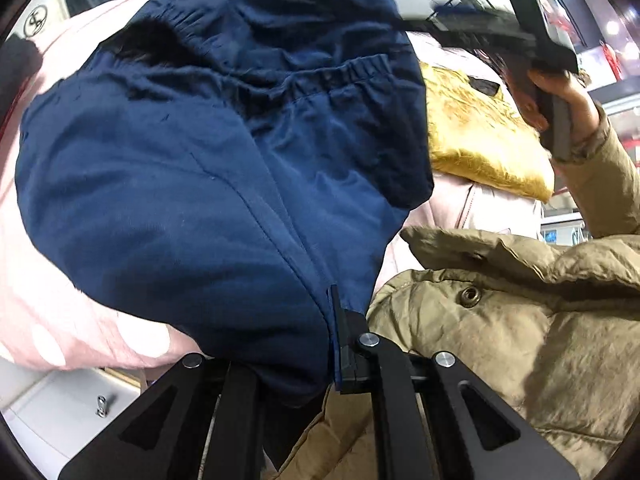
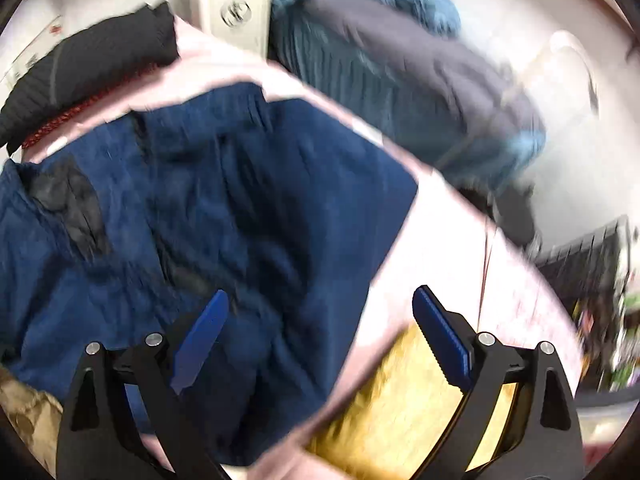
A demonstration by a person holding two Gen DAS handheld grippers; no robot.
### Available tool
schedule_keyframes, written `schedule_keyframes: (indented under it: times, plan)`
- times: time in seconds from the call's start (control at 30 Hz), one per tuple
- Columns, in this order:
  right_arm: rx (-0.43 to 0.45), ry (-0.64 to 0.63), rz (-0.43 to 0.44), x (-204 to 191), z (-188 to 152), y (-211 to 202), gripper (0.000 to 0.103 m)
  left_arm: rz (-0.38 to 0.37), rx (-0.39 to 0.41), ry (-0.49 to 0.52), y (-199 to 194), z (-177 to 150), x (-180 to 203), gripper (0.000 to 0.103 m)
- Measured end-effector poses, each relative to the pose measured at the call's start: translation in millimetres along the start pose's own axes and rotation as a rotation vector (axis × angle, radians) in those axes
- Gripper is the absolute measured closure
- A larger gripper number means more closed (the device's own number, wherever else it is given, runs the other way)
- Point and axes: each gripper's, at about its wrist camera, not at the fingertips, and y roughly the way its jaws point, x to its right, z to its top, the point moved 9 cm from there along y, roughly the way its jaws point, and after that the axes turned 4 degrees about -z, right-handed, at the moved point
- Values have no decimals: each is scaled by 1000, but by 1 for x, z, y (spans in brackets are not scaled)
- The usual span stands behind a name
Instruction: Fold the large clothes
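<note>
Item: navy blue woven trousers with elasticated waistband, heaped on a pale pink padded surface; waistband toward 12 o'clock in the left wrist view.

Left gripper: clamped tight on the trousers' seam edge at 6 o'clock.

Right gripper: jaws spread wide, nothing between them, hovering over the cloth's 3 o'clock border.

Adjacent: mustard-yellow plush cushion; olive quilted sleeve.

Handling, judged: soft, light, limp, somewhat slick; best pinched at waistband or hem corner.
</note>
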Motion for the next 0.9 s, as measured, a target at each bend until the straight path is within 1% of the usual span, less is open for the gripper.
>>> schedule_keyframes:
  times: [0.1, 0.13, 0.17, 0.23, 0.27, 0.33, 0.37, 0.4, 0.43, 0.47, 0.53, 0.57, 0.6, 0.63, 0.67, 0.7, 0.73, 0.77, 0.8, 0.83, 0.9]
  plan:
    - [53, -141, -44, -27, 38, -1, 11, 1, 8, -11, -3, -4, -3, 94]
    - [50, -212, -36, -45, 51, 5, 11, 2, 13, -21, -3, -5, -3, 94]
    - [45, -255, -32, -59, 62, 13, 11, 1, 19, -35, -4, -8, -5, 94]
    - [48, -315, -8, -86, 79, 25, 10, 0, 35, -69, -4, -15, -10, 94]
    - [29, -348, 32, -107, 83, 35, 10, 0, 43, -86, -4, -18, -11, 94]
    - [-76, -409, 110, -147, 80, 67, 10, -4, 64, -122, -2, -22, -14, 94]
    - [-103, -427, 114, -160, 78, 81, 10, -7, 75, -137, -2, -24, -15, 94]
    - [-132, -448, 111, -172, 75, 95, 10, -9, 85, -148, -2, -25, -15, 94]
    - [-173, -475, 92, -186, 70, 115, 10, -10, 96, -161, -1, -26, -15, 94]
    - [-193, -487, 70, -194, 67, 130, 10, -11, 104, -172, -2, -27, -15, 94]
    - [-200, -487, 29, -202, 67, 151, 10, -12, 119, -192, -1, -27, -17, 94]
    - [-197, -462, 34, -203, 68, 157, 17, -9, 124, -201, -1, -26, -19, 94]
    - [-205, -423, 53, -202, 70, 160, 39, -3, 128, -208, -2, -25, -20, 94]
    - [-230, -355, 100, -199, 72, 159, 50, 1, 133, -214, -2, -25, -22, 94]
    - [-233, -308, 89, -188, 73, 156, 88, -5, 135, -220, -2, -24, -23, 94]
    - [-220, -276, 49, -177, 79, 151, 89, -9, 134, -221, -3, -24, -23, 94]
    - [-201, -234, 62, -169, 84, 142, 89, -8, 131, -213, -3, -24, -24, 94]
    - [-175, -173, 61, -152, 89, 128, 90, -7, 127, -206, -3, -24, -24, 94]
    - [-149, -129, 28, -132, 91, 115, 91, -3, 121, -195, -3, -25, -24, 94]
    - [-134, -95, 18, -116, 90, 104, 91, 1, 114, -183, -3, -25, -25, 94]
    - [-111, 24, 27, -69, 82, 79, 92, 2, 97, -162, -1, -28, -27, 94]
